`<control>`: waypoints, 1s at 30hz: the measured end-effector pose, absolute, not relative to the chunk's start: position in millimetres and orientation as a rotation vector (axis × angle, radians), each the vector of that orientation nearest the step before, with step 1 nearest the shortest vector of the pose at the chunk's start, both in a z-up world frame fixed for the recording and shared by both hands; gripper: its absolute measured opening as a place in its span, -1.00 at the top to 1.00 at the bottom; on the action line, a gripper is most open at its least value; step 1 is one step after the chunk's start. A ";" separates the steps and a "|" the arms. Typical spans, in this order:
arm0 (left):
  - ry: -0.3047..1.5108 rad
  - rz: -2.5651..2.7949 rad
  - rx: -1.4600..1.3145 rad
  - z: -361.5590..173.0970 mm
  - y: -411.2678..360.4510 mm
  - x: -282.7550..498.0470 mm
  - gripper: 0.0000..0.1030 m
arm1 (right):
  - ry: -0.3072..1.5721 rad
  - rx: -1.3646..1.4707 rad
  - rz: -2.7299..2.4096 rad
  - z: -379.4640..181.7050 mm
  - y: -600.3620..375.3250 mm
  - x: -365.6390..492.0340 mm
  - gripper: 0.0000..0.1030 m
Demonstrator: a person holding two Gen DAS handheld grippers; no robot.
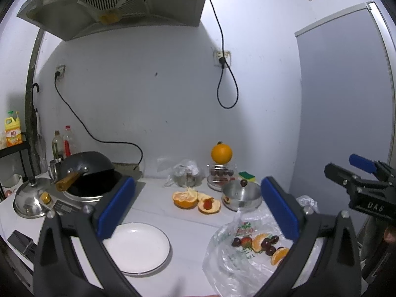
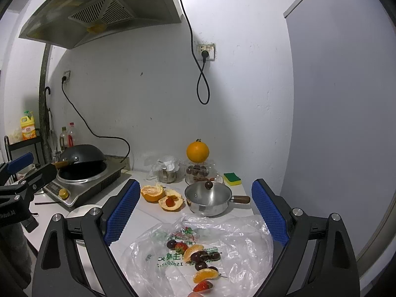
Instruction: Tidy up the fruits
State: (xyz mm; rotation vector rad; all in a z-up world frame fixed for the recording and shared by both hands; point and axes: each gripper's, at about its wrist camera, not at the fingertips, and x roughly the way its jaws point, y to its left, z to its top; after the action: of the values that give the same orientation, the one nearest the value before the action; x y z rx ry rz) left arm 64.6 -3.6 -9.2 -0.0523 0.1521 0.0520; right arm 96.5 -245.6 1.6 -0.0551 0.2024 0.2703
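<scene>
Fruit skewers [image 1: 262, 243] [image 2: 198, 255] of grapes, strawberries and orange segments lie on a clear plastic bag [image 1: 222, 259] [image 2: 237, 235] at the counter's front right. An empty white plate [image 1: 138, 247] sits left of the bag. Behind them are peeled orange halves [image 1: 184, 199] [image 2: 152, 193], one peel holding a strawberry. A whole orange [image 1: 221, 153] [image 2: 197, 152] rests on a glass container [image 1: 220, 175] [image 2: 198, 173]. My left gripper [image 1: 198, 183] is open over the plate and bag. My right gripper [image 2: 196, 183] hovers open above the skewers. Both are empty.
A small steel pot [image 1: 241, 195] [image 2: 208, 198] with a wooden handle stands behind the bag. A wok [image 1: 86, 170] [image 2: 81, 163] sits on an induction cooker at left, near a steel lid [image 1: 29, 198]. A sponge [image 1: 247, 175] [image 2: 232, 178] lies by the wall.
</scene>
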 end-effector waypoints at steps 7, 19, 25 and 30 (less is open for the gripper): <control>0.154 0.048 -0.050 -9.6 -3.4 64.6 -0.99 | 0.203 -0.056 0.272 1.7 -245.2 96.5 -0.82; 0.156 0.045 -0.053 -10.2 -3.4 62.7 -0.99 | 0.204 -0.061 0.274 1.3 -242.4 96.3 -0.82; 0.161 0.046 -0.055 -10.3 -3.7 63.4 -0.99 | 0.205 -0.062 0.274 1.3 -241.3 95.2 -0.82; 0.166 0.042 -0.055 -10.8 -5.1 65.0 -0.99 | 0.207 -0.064 0.273 0.2 -240.8 95.0 -0.82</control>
State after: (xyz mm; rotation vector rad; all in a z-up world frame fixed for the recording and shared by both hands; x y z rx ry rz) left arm 65.0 -5.1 -10.8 -0.0547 0.1660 0.0415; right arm 95.0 -240.8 0.2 -0.0640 0.2071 0.2731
